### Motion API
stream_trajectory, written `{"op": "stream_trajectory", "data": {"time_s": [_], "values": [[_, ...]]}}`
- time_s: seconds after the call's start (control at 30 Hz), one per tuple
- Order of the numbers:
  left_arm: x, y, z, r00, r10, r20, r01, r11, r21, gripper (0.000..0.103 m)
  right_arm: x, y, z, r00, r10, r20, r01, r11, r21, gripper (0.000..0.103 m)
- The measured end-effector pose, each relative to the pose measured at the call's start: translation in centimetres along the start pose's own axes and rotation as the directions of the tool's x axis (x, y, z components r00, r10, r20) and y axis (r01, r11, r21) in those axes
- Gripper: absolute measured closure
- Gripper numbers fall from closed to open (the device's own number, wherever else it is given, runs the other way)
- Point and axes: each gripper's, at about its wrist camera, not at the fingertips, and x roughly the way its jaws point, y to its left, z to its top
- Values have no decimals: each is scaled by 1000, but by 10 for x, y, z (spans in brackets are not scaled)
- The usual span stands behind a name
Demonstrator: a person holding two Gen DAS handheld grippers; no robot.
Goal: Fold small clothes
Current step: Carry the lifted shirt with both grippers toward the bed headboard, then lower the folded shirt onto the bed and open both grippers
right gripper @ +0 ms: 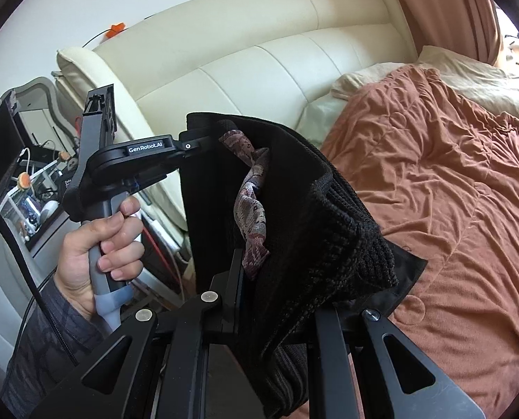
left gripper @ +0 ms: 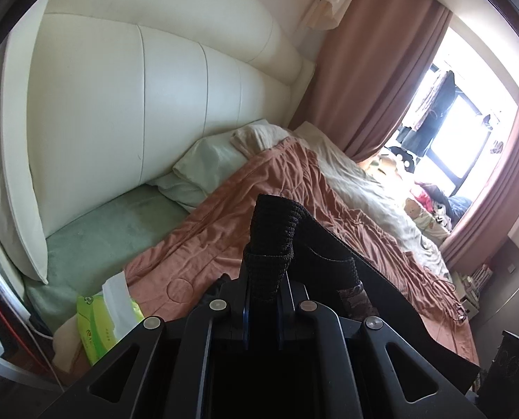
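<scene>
Both grippers hold one black knit garment (right gripper: 329,216) in the air above the bed, over the near part of the rust-coloured quilt (right gripper: 451,174).

Left gripper (left gripper: 264,272): jaws pressed nearly together, pinching a ribbed black edge that stands up between the fingers. The person's left hand (right gripper: 95,244) grips its handle, toward the bedside edge.

Right gripper (right gripper: 259,279): fingertips buried under the cloth; the fabric drapes over and between them, and the jaws read as nearly closed on it. A patterned brown-and-pink lining or inner piece (right gripper: 249,209) shows inside the black knit; which it is cannot be told.

The garment hangs bunched between the two grips, not spread. It touches the quilt nowhere that the views show.

Judged step: carrying the garment to the bed for laying out; no fold made yet.

Next move likely calls for drawing the two grips apart to tension the held edge, then lowering the cloth flat onto a bare stretch of quilt, clear of the green tissue pack (left gripper: 99,324) at the near bedside corner.
</scene>
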Motion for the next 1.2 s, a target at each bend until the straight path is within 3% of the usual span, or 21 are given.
{"op": "stream_trajectory", "data": {"time_s": [0.33,0.47,0.53,0.57,0.6,0.67,0.77,0.9,1.1,1.2], "values": [[100,-7,-1,993,87,-84,-82,995,55,92,64,-57,11,999,1,-47,3,997,72,93],[137,0,-5,985,128,-116,-121,991,60,92,91,-81,10,998,-48,-40,52,993,103,91],[156,2,-8,970,208,-129,-198,976,86,91,109,-98,4,992,-109,-67,118,983,143,71],[164,4,-10,961,240,-140,-229,969,90,89,120,-108,-1,987,-125,-101,141,975,172,39],[171,7,-13,953,264,-152,-253,964,86,86,128,-117,-6,983,-137,-123,159,968,194,20],[181,14,-20,943,284,-174,-274,958,80,66,134,-131,-15,980,-150,-134,178,958,226,20],[182,19,-31,940,287,-184,-276,957,83,49,138,-147,-24,978,-122,-169,168,941,294,20],[177,21,-41,938,271,-214,-259,962,82,48,139,-157,-28,975,-91,-201,156,928,339,20],[160,13,-50,940,249,-232,-240,968,67,47,124,-145,-23,976,-45,-212,116,936,333,20],[147,4,-58,932,263,-248,-251,965,80,46,114,-135,-16,976,-30,-214,97,946,309,20]]}}
